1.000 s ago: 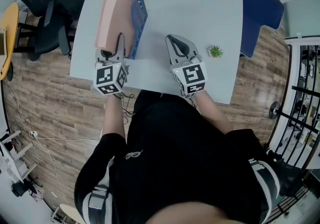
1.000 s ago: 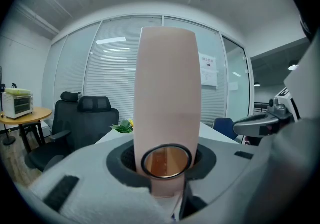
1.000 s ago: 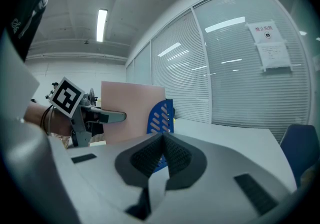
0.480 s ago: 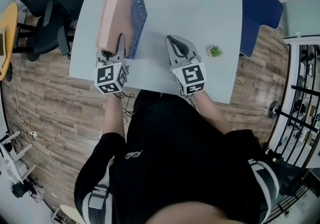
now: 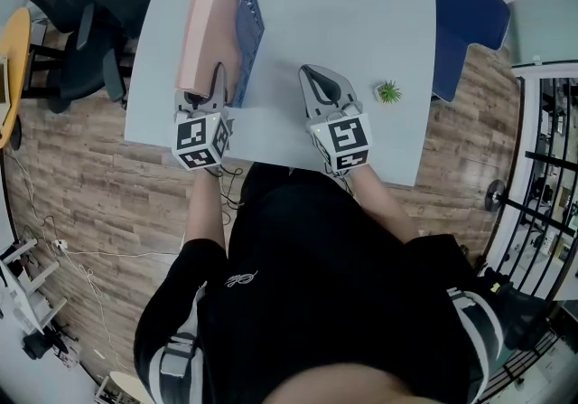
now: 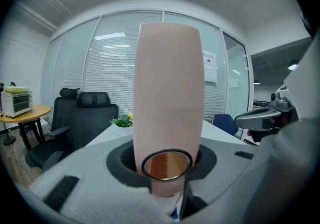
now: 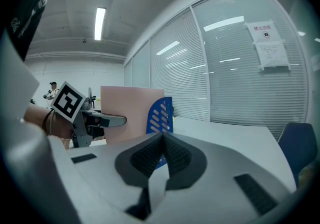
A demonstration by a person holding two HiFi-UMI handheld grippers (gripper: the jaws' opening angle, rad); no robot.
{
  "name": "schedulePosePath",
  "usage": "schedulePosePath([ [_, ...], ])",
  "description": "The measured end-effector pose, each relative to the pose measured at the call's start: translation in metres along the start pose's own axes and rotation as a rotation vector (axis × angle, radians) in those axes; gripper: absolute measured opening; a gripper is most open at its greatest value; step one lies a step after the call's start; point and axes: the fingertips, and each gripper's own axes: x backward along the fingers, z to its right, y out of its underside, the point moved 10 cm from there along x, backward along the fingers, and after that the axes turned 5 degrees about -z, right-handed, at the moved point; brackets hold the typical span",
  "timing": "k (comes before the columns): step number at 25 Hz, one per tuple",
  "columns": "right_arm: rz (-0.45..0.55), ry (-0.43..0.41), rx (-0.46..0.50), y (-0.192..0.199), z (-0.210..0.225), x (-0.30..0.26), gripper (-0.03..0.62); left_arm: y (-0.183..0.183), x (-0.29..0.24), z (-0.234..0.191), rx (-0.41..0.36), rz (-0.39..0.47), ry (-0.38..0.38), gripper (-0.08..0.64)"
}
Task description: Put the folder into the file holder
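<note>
Nothing has moved: your left gripper (image 5: 213,84) pinches the upright folder (image 5: 205,27) beside the file holder (image 5: 251,21); right gripper (image 5: 320,81) closed, empty.

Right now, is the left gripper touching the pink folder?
Touching. The left gripper view shows the left gripper with both jaws pressed against the pink folder, which stands upright between them.

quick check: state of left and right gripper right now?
Left gripper: closed on the pink folder.
Right gripper: jaws together, nothing between them.
</note>
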Motion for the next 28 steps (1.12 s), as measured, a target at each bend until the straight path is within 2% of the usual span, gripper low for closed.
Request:
schedulePosePath([
  [20, -0.019, 0.009, -0.018, 0.009, 0.004, 0.006, 0.005, 0.012, -0.005, 0.002, -0.004, -0.022, -0.001, 0.138],
  [28, -0.019, -0.008, -0.03, 0.011, 0.004, 0.006, 0.005, 0.018, -0.005, 0.004, -0.02, -0.068, -0.035, 0.195],
])
